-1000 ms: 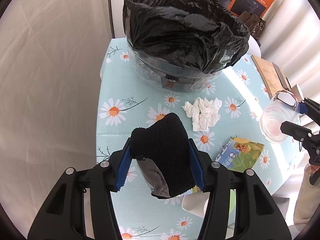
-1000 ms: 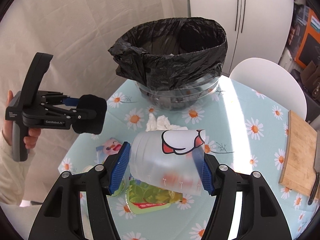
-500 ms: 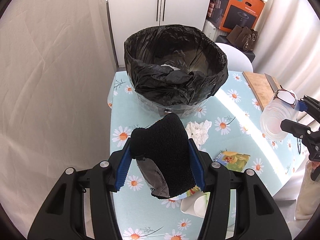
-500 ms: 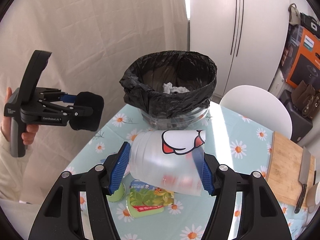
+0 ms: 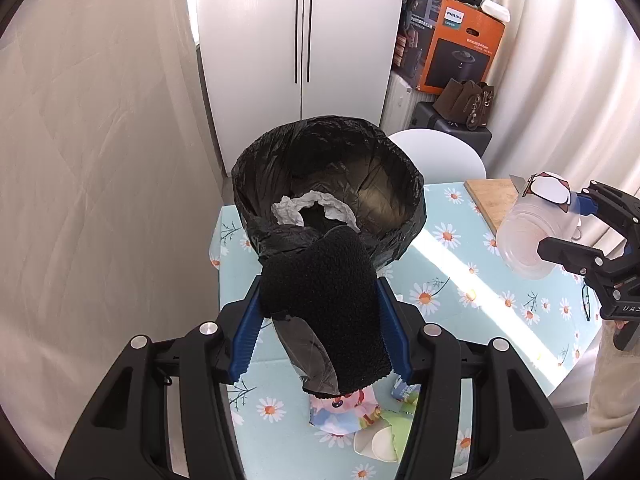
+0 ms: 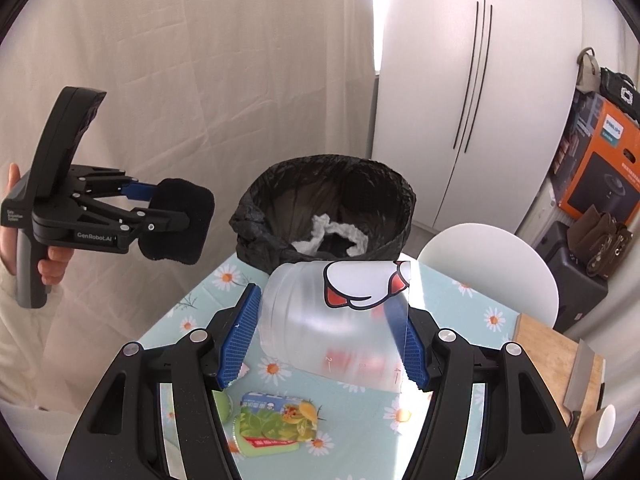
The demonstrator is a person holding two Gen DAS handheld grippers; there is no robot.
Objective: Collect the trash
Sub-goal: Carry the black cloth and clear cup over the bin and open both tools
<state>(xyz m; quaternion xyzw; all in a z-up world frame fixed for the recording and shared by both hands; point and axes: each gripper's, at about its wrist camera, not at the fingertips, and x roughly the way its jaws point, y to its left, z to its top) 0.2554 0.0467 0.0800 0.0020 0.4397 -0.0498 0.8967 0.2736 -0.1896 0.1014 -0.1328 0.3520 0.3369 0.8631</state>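
My left gripper point(image 5: 320, 304) is shut on a black fuzzy cloth point(image 5: 324, 292) and holds it high above the table, just short of the bin. From the right wrist view the same cloth point(image 6: 176, 220) hangs left of the bin. The bin point(image 5: 328, 184), lined with a black bag, stands at the table's far end with white crumpled paper point(image 5: 308, 208) inside. My right gripper point(image 6: 332, 320) is shut on a clear plastic cup point(image 6: 336, 320) with a cartoon sticker, held on its side above the table; it also shows in the left wrist view point(image 5: 532, 232).
The daisy-print table point(image 5: 460, 280) holds a green snack packet point(image 6: 276, 420), a colourful wrapper point(image 5: 344, 412) and a small pale cup point(image 5: 380, 444). A cutting board point(image 6: 560, 360) with a knife point(image 6: 580, 384) lies at the right. A white chair point(image 6: 488, 264) stands behind the table.
Both grippers have risen with their loads. The bin's opening and the paper inside have come into view from above. The tissue on the table is now hidden.
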